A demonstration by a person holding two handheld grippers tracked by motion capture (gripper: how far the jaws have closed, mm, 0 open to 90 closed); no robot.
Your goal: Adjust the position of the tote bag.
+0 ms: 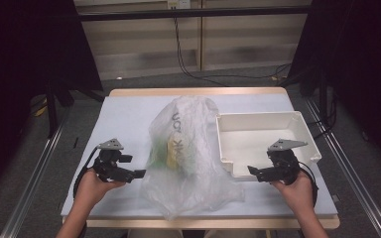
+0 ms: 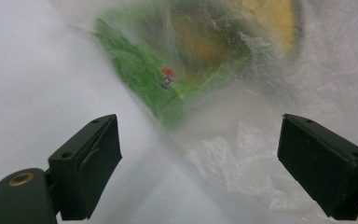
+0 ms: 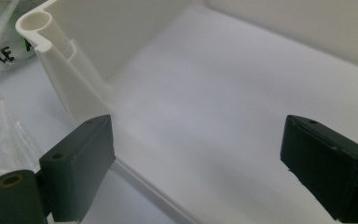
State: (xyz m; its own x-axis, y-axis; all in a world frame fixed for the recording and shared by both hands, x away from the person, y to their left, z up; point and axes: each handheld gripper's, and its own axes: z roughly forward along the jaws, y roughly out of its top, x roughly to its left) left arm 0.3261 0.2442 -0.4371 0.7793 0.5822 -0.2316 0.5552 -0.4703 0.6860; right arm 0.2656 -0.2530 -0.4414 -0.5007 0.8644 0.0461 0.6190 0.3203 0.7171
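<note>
Bag (image 1: 188, 153): clear plastic, crumpled, lying at centre of the table (image 1: 124, 116), long axis running near to far; black lettering on its upper face. Contents seen through the film: green item (image 1: 156, 151) on the bag's left side, yellow item (image 1: 173, 151) just beside it, both blurred by the plastic. In the left gripper view the bag (image 2: 242, 140) lies straight ahead w/ the green item (image 2: 140, 74) and yellow item (image 2: 265, 18) behind the film.

Left claw (image 1: 140, 173): held in the left hand (image 1: 92, 186) at the bag's left edge, jaws pointing toward it; jaws wide apart, nothing gripped, bag film ahead of the pads (image 2: 102, 158) but not pinched.

Tray (image 1: 302, 126): white, open-topped, on the table right of the bag, near corner close to the bag's side. Its wall (image 3: 65, 88) and floor appear in the right gripper view.

Right claw (image 1: 252, 170): held in the right hand (image 1: 297, 191) at the tray's near edge, jaws pointing left toward the bag; jaws wide apart, holding nothing; tray floor visible between the pads (image 3: 88, 158).
</note>
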